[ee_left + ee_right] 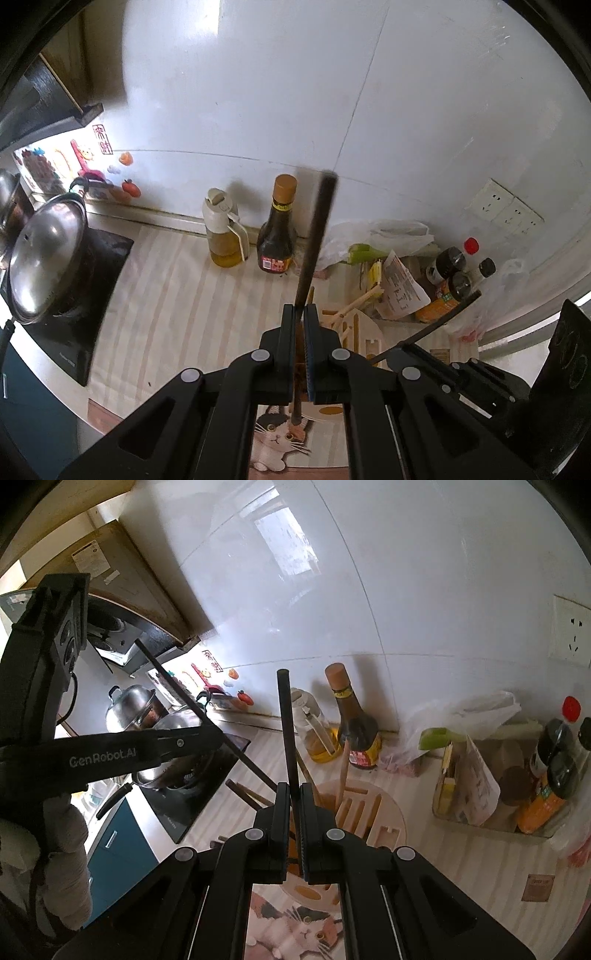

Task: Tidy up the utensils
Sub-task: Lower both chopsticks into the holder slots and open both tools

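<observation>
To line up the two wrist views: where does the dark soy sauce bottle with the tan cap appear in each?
Left wrist: the soy sauce bottle stands centre frame against the wall, just left of the dark chopstick held by the left gripper.
Right wrist: the bottle stands right of centre.
Shared landmark: the oil dispenser immediately left of it.

Motion-blurred chopstick (317, 236) top; utensil holder (384, 812) base hidden behind tongs (294, 788).

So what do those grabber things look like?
Both are matte black plastic. The left gripper and right gripper each have two flat fingers, blue ridged pads, and linkage bars with grey round rivets. White "GenRobot.AI" lettering runs along the left one's side. The hand under it wears a grey glove.
</observation>
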Demonstrator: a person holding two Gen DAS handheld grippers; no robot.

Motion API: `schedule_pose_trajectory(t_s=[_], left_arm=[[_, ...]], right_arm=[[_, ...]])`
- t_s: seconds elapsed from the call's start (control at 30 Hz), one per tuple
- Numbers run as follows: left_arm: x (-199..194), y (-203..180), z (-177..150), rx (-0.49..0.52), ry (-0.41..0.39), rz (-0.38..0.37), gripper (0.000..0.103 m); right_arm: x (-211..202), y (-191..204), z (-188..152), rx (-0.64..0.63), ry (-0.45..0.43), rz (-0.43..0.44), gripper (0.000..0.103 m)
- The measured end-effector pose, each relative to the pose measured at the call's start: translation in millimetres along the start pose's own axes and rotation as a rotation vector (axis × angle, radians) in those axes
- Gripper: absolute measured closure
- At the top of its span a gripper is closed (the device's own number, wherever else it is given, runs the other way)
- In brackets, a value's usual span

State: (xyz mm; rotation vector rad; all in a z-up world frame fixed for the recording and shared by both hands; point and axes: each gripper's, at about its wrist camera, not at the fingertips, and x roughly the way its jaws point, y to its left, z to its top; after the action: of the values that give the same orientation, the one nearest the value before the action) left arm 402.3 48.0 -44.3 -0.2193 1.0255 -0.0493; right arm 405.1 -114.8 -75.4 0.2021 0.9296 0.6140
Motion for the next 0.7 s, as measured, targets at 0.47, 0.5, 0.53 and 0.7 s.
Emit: schedule_pose_trajectory(t_s=[0.47,0.5,0.53,0.7], left_arm=[[-2,7,-6,0.017,0.008,0.018,0.096],[-5,10,-8,0.022,0.002,0.037,0.096],[-9,14,-11,0.029,-0.011,0.068,0.096],[-31,37,-27,0.020,-0.110,0.144,0.000]], right_arm=[[8,3,-8,-0.013,0.077,-0.013,0.097],[8,2,-9,-0.006,0.078,-0.012,0.095],[6,1,-10,0.006,0.075,-0.005,0.091],[-15,5,-18,0.017,0.026,-0.089,0.038]])
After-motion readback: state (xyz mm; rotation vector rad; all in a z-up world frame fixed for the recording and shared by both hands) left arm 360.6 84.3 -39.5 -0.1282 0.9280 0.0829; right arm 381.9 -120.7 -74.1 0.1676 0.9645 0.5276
